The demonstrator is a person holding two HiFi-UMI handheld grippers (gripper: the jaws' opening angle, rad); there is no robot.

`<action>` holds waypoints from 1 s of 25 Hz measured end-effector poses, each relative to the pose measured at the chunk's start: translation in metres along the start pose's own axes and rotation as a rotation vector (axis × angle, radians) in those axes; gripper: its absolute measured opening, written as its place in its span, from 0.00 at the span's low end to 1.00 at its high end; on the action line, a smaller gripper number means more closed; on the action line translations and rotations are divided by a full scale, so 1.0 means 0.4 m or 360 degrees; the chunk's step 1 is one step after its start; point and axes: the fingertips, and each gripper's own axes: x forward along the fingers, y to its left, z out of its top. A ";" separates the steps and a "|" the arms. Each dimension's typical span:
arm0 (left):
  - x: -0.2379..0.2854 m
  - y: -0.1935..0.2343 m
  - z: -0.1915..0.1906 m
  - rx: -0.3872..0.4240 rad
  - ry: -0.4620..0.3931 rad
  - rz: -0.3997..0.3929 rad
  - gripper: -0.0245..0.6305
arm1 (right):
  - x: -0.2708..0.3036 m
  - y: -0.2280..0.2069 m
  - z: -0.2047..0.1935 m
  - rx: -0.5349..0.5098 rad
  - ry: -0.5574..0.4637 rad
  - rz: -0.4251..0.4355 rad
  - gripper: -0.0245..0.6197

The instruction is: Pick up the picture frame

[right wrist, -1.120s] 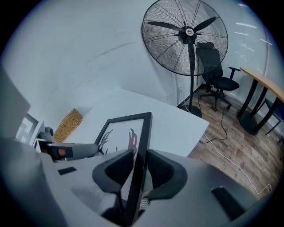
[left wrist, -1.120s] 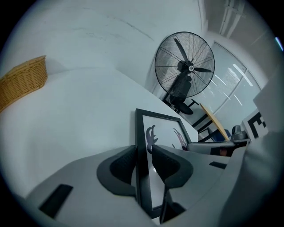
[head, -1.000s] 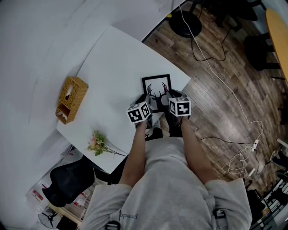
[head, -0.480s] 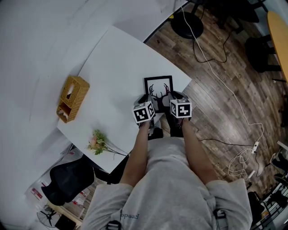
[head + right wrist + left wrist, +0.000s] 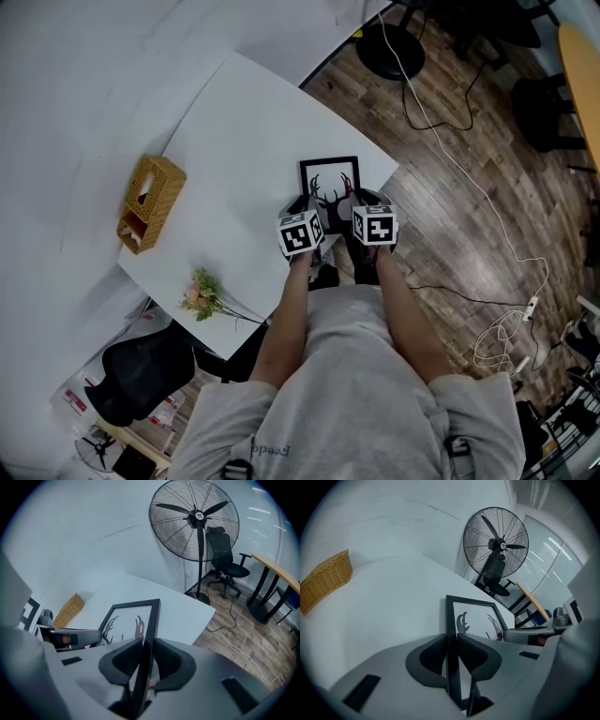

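Observation:
A black picture frame (image 5: 329,184) with an antler print lies at the white table's (image 5: 244,122) corner nearest the wood floor. My left gripper (image 5: 304,206) clamps the frame's left rail (image 5: 451,620), a pad pressed on each side of it. My right gripper (image 5: 362,201) clamps the right rail (image 5: 151,620) the same way. Both pairs of jaws have just been closing, with the frame's rails between them. In the left gripper view the left gripper (image 5: 451,651) straddles the rail; in the right gripper view the right gripper (image 5: 145,660) does too. Whether the frame is off the table I cannot tell.
A wicker tissue box (image 5: 148,204) stands at the table's left and a small flower sprig (image 5: 202,298) lies near its front edge. A standing fan (image 5: 194,520) and an office chair (image 5: 225,555) are beyond the table. Cables (image 5: 469,178) trail over the wood floor.
The left gripper's marker cube has shifted a little to the right and turned slightly. The right gripper and the frame have hardly moved.

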 end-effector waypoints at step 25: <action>-0.077 -0.018 0.062 0.0072 -0.0141 -0.0053 0.17 | -0.072 0.029 0.057 -0.0011 -0.0172 -0.0029 0.16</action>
